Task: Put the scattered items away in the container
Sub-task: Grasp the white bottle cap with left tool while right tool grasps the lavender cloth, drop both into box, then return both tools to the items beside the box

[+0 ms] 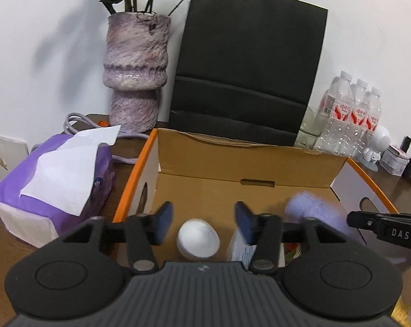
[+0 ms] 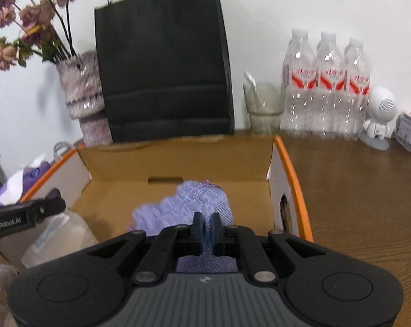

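Behind the box [image 2: 178, 160], a black bag [image 2: 161, 62]; left tongs [image 1: 204, 222] gape, right tongs [image 2: 206, 224] pinch lilac cloth [image 2: 202, 201].

A black paper bag [image 1: 246, 62] stands against the wall at top centre, with a purple vase [image 1: 135, 70] of dried flowers [image 2: 22, 24] to its left. Three water bottles [image 2: 326, 81] and a glass [image 2: 264, 106] are at right; a purple tissue pack [image 1: 55, 182] sits at left on the tabletop [image 2: 363, 190].
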{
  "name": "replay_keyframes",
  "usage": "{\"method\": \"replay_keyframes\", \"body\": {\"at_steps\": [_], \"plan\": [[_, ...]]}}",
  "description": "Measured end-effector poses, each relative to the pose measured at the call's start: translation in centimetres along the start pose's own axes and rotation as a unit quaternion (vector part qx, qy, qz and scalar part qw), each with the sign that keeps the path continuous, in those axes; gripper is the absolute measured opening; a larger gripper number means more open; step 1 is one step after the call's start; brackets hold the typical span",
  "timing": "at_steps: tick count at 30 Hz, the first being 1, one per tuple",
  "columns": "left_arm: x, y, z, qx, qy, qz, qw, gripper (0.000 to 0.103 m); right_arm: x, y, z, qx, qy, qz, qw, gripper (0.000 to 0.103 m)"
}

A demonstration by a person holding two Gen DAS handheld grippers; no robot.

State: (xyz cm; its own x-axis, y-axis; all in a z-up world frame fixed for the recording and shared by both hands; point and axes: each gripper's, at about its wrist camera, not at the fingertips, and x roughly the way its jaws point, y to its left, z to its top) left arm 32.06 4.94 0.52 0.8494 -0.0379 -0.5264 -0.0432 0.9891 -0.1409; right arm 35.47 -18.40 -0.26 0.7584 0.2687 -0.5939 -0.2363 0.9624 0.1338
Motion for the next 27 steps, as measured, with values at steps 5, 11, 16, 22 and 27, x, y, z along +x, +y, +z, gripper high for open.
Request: {"method": "replay_keyframes", "body": {"at_steps": [5, 11, 16, 22, 27], "plan": [[-0.2, -1.1, -0.2, 0.018, -0.006, -0.003, 0.9998, 0.103, -0.4, 0.3, 0.1, -0.013, -0.003, 0.001, 1.000, 0.073], [-0.2, -2.1, -0.4, 0.038, -0.003, 0.003, 0.9993, 0.103, -0.7, 1.3, 0.2, -0.045, -0.007, -0.003, 0.999, 0.103], [-1.3, -2.2, 0.0, 0.043, -0.019, 0.007, 0.9989, 0.103, -1.3, 0.9, 0.6, -0.030, -0.019, 0.005, 0.999, 0.103], [-4.5, -2.0, 1.2, 0.035, -0.058, 0.007, 0.9977, 0.103, -3.2, 0.6, 0.9, -0.010, -0.044, 0.013, 0.999, 0.103], [-7.4, -1.1, 1.2, 0.051, -0.079, 0.008, 0.9956, 0.103, -6.4, 0.7, 0.8, -0.017, -0.066, 0.018, 0.998, 0.103]]}}
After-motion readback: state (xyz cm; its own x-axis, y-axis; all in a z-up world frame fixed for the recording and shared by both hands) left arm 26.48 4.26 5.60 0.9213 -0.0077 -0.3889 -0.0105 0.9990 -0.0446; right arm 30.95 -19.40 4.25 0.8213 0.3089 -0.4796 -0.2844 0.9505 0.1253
